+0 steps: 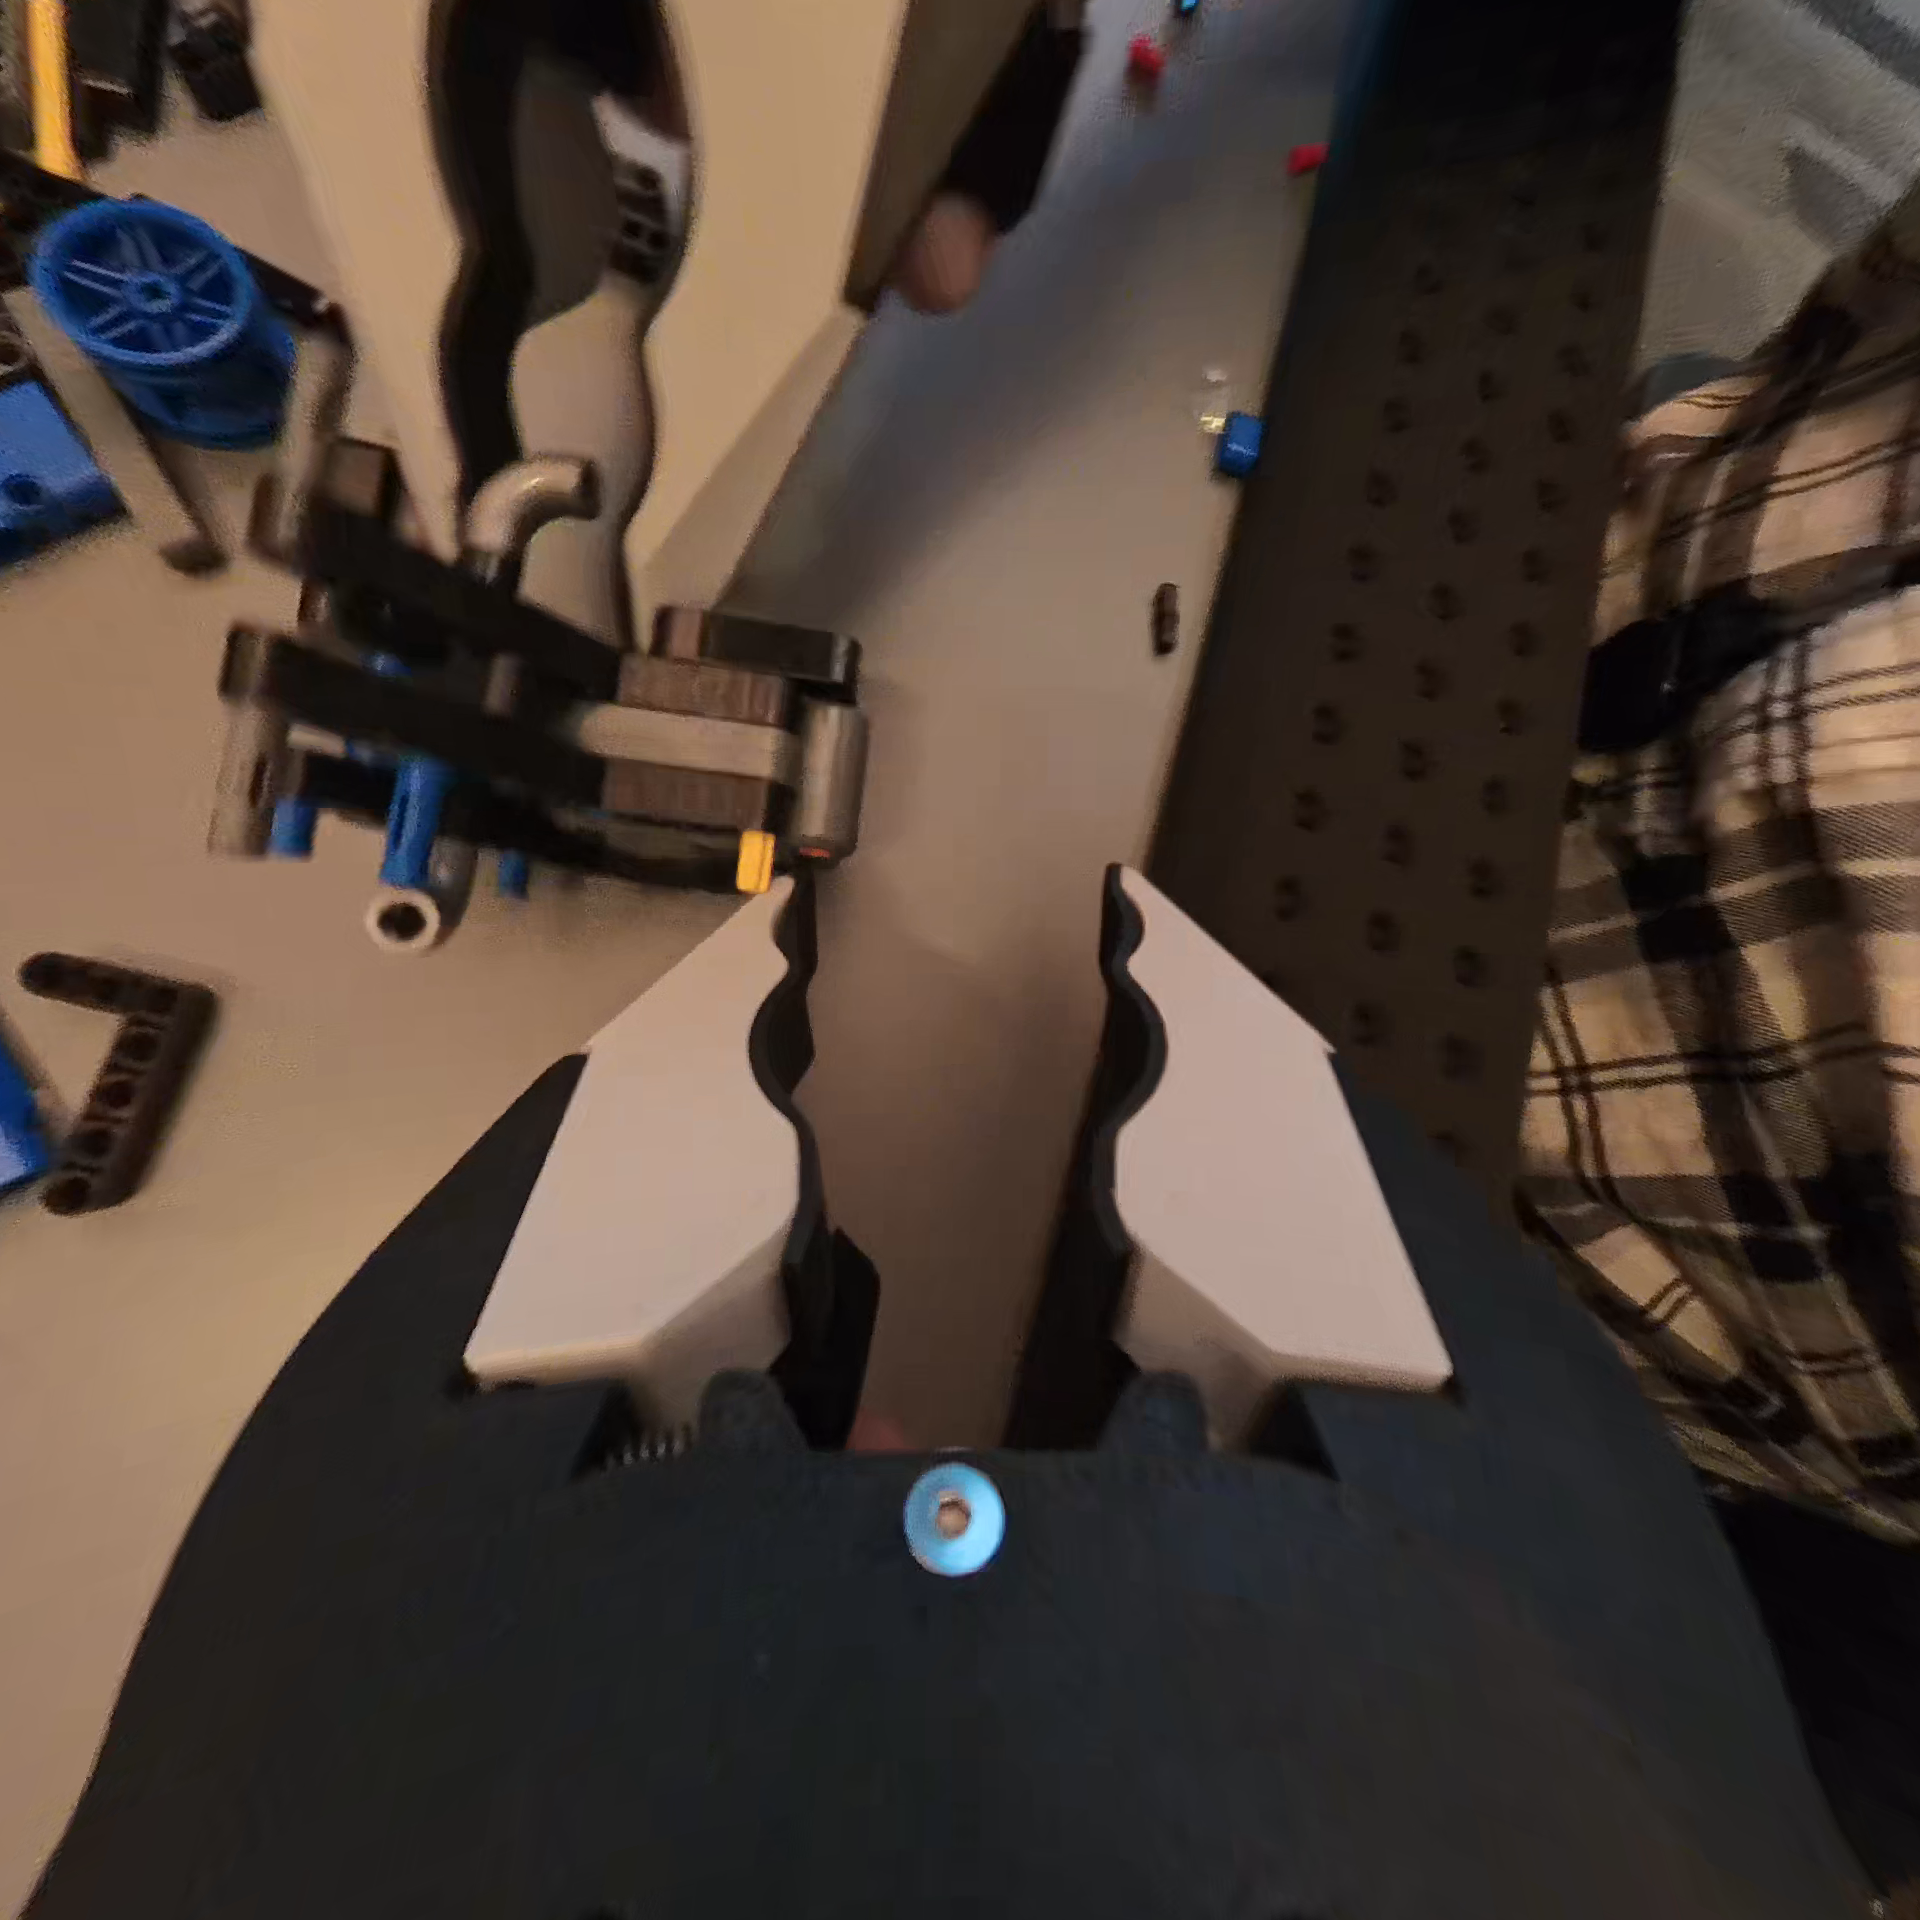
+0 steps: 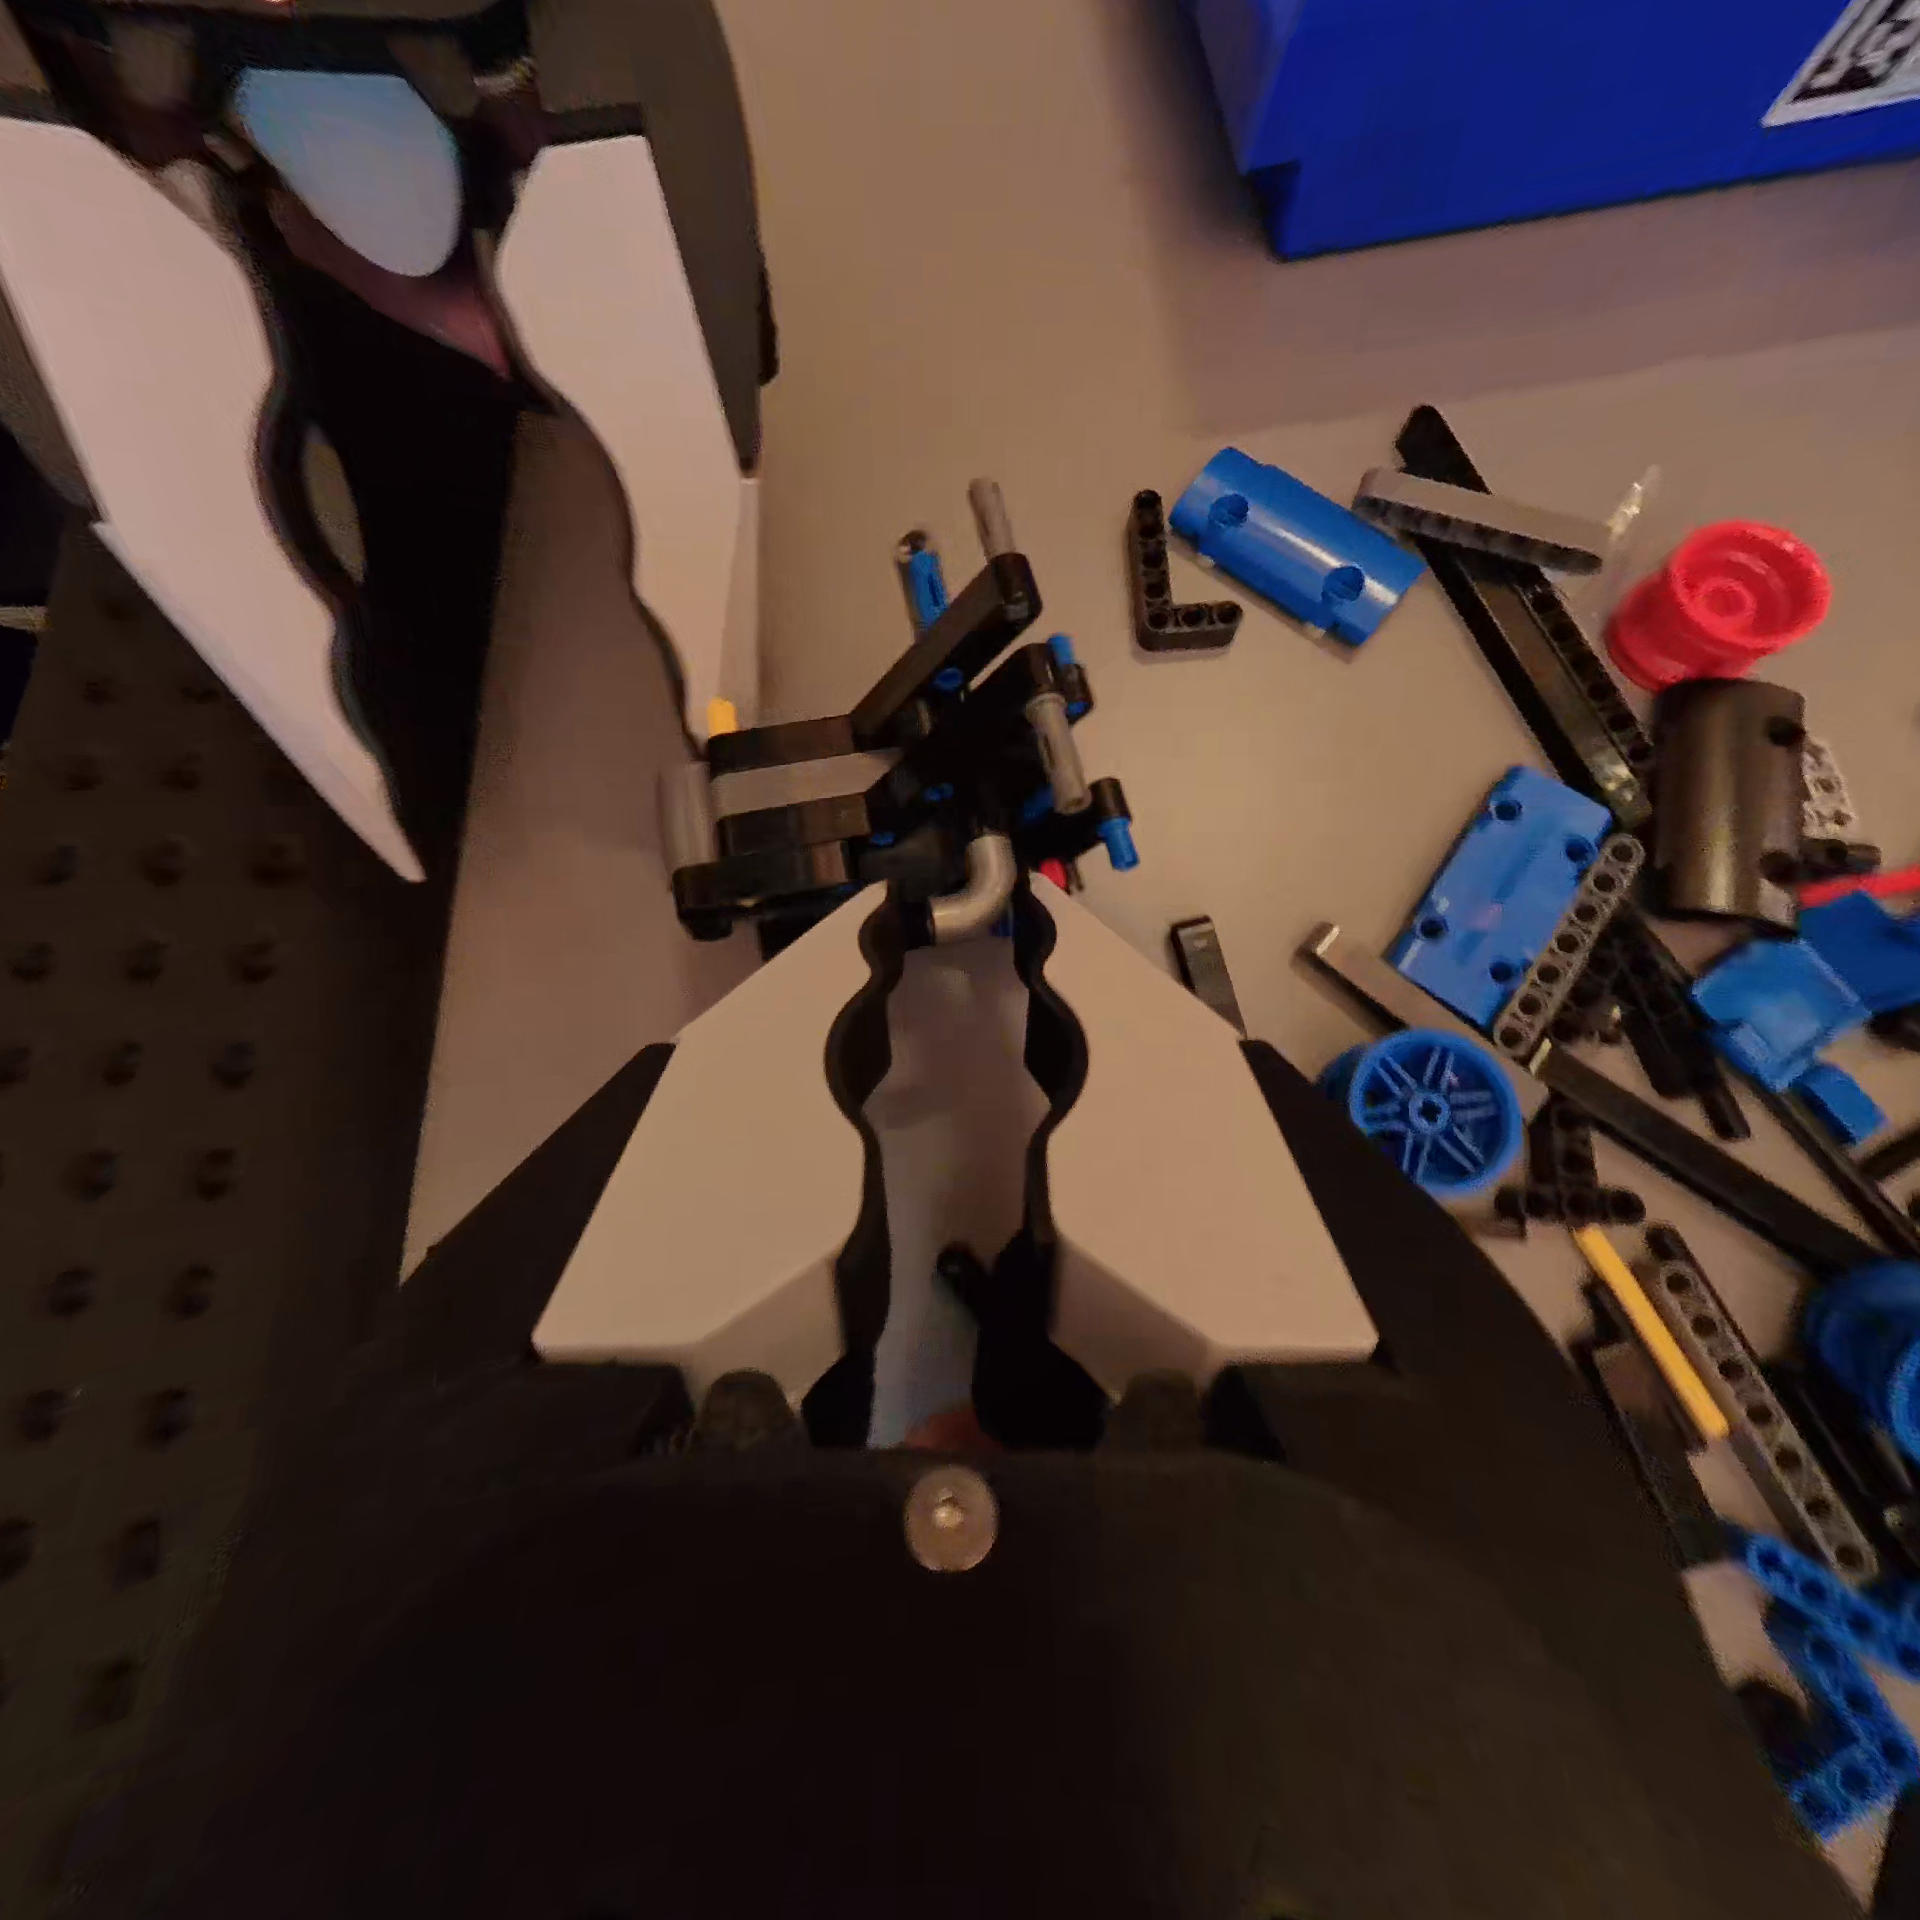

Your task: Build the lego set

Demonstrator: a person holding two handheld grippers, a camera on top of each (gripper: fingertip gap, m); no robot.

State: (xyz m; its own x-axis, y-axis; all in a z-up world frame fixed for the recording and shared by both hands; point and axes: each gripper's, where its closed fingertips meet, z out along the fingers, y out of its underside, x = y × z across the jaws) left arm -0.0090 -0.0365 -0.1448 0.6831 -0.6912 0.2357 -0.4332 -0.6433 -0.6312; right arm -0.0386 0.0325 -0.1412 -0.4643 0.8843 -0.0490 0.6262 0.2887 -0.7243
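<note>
Right hand-held gripper point(image 2: 951, 914): clamped on the lego assembly point(image 2: 883, 790) at its grey bent pipe.
Left hand-held gripper point(image 1: 956, 883): wide, empty; assembly just beside its left fingertip.
Bench point(image 1: 987, 623): grey.

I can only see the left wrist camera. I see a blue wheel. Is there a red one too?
Observer: Yes. A red wheel lies in the loose pile, past a blue curved panel.
Operator: Where did all the pieces come from? Is there a box?
Observer: A blue box sits on the table beyond the pile.
Operator: Is the other gripper really holding the model?
Observer: It looks so. The right gripper is closed on the model at its grey bent tube.
</note>
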